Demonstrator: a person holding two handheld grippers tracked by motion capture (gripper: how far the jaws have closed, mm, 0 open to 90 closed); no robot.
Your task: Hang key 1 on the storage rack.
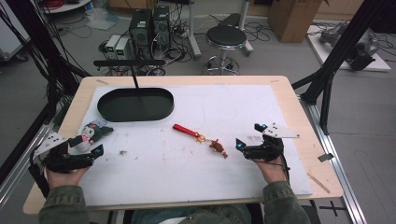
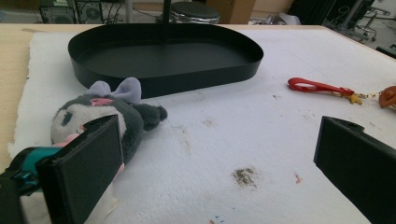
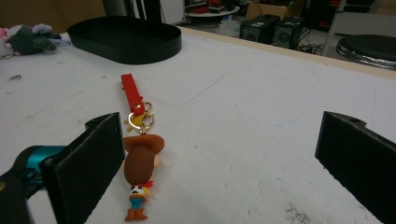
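Both tools spread wide, holding nothing. Left tool (image 1: 88, 151) beside plush toy (image 2: 109, 109): soft, light, pinch the body. Right tool (image 1: 247, 135) near keychain (image 3: 138, 161): small, floppy strap, grab the hard figure.

High view looks forward and down from above the person's side, taking in the whole bench (image 1: 299, 154). Left gripper view sits low over the bench top, close to the plush toy (image 2: 109, 112), facing the black tray (image 2: 163, 74). Right gripper view sits just as low, close over the cowboy keychain (image 3: 140, 158), facing across the bench. All three share tray, toy and keychain.
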